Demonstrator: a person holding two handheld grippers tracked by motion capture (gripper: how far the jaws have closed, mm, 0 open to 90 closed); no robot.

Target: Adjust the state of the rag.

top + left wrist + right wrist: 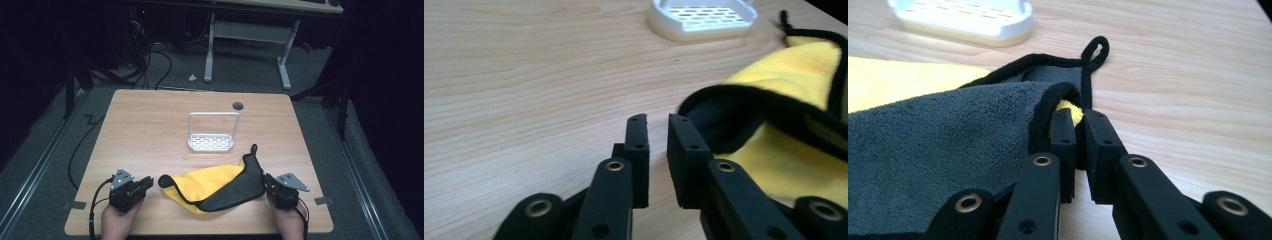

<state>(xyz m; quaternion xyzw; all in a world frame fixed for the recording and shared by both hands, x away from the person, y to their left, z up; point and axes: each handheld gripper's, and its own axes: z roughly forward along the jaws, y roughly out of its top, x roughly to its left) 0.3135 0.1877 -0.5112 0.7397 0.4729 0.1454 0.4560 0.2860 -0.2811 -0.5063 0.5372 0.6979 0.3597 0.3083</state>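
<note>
The right gripper (1079, 125) pinched the cloth (210, 186) edge, anchoring it for folding; the left gripper (658, 125) hovered nearly closed, empty, beside the cloth's opposite corner.

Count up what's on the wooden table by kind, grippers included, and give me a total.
Cloths, yellow and dark grey: 1, the cloth
White slotted trays with a handle: 1, the tray
Handheld grippers: 2, the left gripper and the right gripper
Total: 4
</note>
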